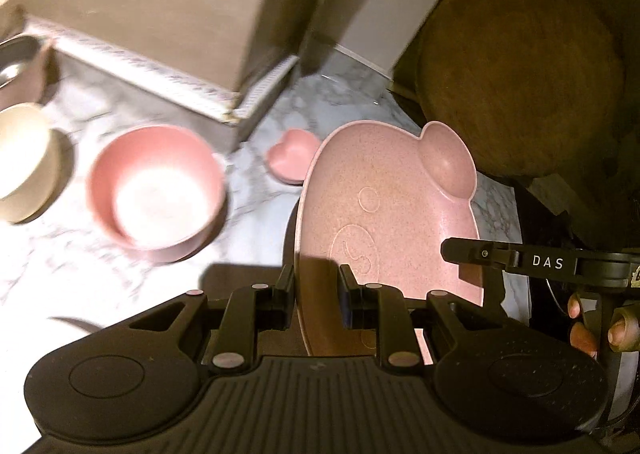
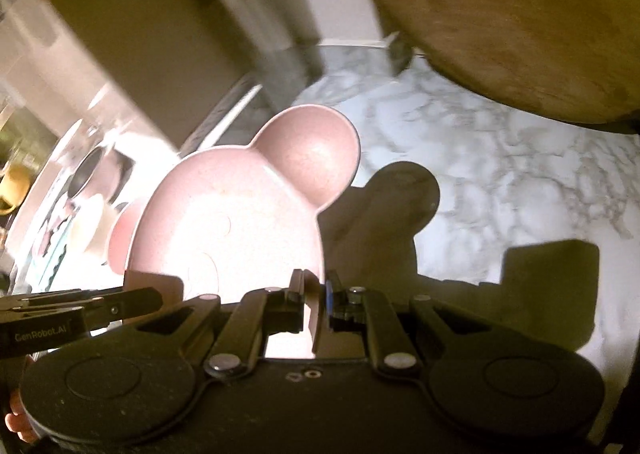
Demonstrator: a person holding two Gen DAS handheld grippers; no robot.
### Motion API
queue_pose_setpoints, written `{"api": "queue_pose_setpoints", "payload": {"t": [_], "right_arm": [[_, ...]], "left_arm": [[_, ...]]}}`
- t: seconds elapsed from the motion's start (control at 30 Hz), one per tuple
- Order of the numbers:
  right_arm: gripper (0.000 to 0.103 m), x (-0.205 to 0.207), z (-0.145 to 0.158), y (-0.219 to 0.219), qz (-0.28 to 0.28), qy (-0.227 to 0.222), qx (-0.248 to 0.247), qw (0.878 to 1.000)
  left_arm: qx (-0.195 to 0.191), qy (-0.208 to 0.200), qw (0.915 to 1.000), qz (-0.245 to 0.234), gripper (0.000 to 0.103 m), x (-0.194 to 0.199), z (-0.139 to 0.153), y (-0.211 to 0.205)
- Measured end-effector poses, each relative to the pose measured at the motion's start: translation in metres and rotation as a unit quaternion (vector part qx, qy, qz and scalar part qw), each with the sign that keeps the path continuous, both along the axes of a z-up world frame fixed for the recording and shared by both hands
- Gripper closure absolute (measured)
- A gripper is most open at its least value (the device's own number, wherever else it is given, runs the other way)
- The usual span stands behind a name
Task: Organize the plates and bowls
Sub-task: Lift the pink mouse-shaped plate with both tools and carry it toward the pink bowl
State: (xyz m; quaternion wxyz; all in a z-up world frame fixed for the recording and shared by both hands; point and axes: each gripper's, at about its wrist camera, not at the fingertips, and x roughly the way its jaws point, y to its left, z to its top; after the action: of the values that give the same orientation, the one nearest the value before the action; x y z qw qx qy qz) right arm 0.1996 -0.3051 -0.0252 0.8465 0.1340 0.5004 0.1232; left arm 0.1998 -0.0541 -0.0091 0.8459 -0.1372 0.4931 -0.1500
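Left wrist view has the left gripper [image 1: 316, 290] at the bottom centre, its two black jaws drawn close together and clamped on the near rim of a pale pink speckled plate shaped like an animal's head with round ears [image 1: 392, 221]. That rim passes straight between the pads, and the plate tilts up off the white marble-patterned countertop [image 1: 60, 274]. An embossed face shows on the plate's floor. At the plate's right edge the right gripper [image 1: 460, 254] reaches in, its black arm lettered "DAS", with the fingers of a person's hand [image 1: 584, 326] curled behind it. Past the plate lies a small pink heart-shaped dish [image 1: 290, 157] on the counter. To the left stands a round pink bowl [image 1: 158, 189], blurred, and further left a cream bowl [image 1: 24, 161]. A metal bowl [image 1: 16, 61] sits at the far left edge. A tall beige box or cabinet [image 1: 160, 13] rises behind the bowls, and a round brown wooden board [image 1: 520, 73] fills the upper right.

Right wrist view shows the right gripper [image 2: 316, 290] nearly closed, pinching the thin rim of the same plate [image 2: 240, 213], one round ear pointing up and away. The left gripper [image 2: 132, 302] comes in from the left onto the plate's opposite edge. The plate's shadow falls on the marble to the right. The wooden board [image 2: 520, 13] spans the upper right.
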Motion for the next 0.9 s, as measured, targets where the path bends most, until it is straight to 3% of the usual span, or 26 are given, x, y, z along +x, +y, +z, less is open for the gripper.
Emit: {"api": "queue_pose_setpoints", "payload": {"t": [0.57, 0.9], "right_arm": [[0.095, -0.038, 0.019, 0.125, 0.106, -0.013, -0.006, 0.994], [0.095, -0.058, 0.008, 0.198, 0.153, -0.001, -0.012, 0.988]], "left_arm": [[-0.003, -0.006, 0.9933, 0.115, 0.082, -0.102, 0.004, 0.112], [0.001, 0.008, 0.9838, 0.179, 0.082, -0.143, -0.015, 0.172]]}}
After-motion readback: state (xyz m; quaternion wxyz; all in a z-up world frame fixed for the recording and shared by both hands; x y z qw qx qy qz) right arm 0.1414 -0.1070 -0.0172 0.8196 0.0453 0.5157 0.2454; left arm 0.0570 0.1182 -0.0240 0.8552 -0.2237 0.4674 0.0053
